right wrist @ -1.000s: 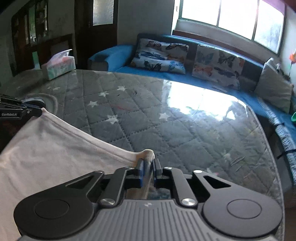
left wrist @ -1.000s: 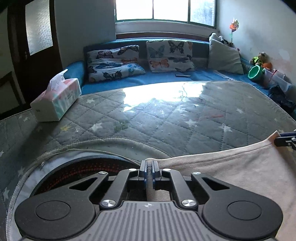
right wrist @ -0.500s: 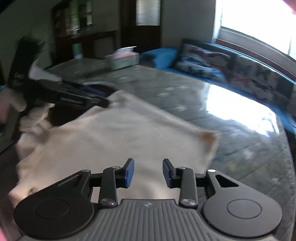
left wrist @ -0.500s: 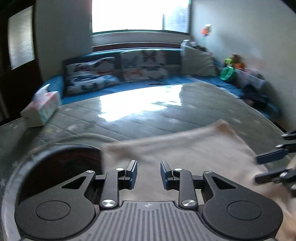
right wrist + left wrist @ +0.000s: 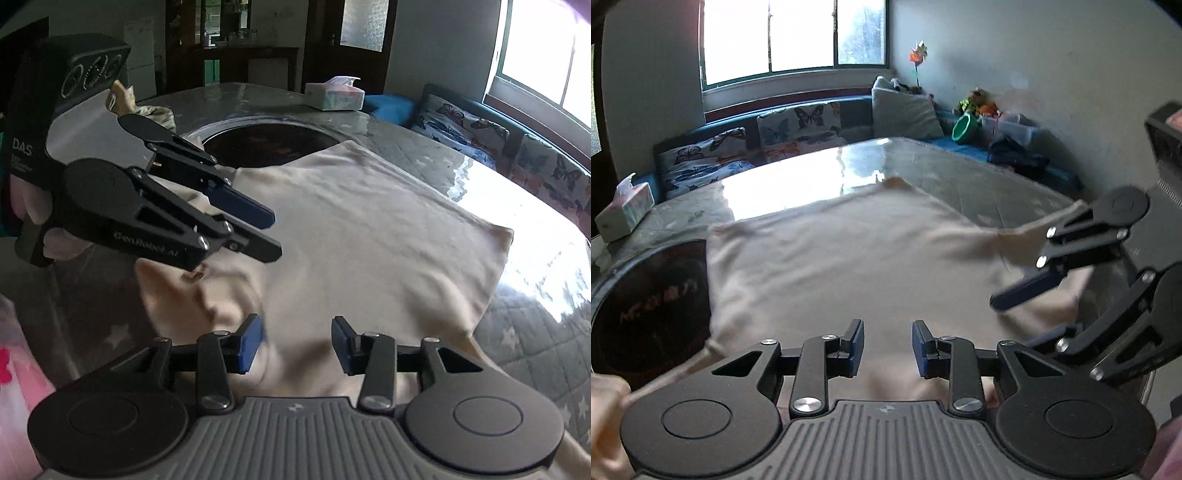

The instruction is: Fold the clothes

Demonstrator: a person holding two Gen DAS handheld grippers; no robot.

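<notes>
Now both tools, the left tool [image 5: 888,345] and right tool [image 5: 296,343], hang released over the spread cream garment [image 5: 369,236] on the tabletop [image 5: 524,332], so I'd say the next fold calls for pinching fresh edges.

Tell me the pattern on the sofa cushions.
Butterflies, multicoloured on a pale ground; the sofa cushions show best in the left wrist view.

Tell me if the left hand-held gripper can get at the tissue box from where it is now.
Probably yes. The left hand-held gripper is open and holds nothing, and the tissue box sits far off to its left past the cream garment. Nothing stands between them, though it is a long reach.
</notes>
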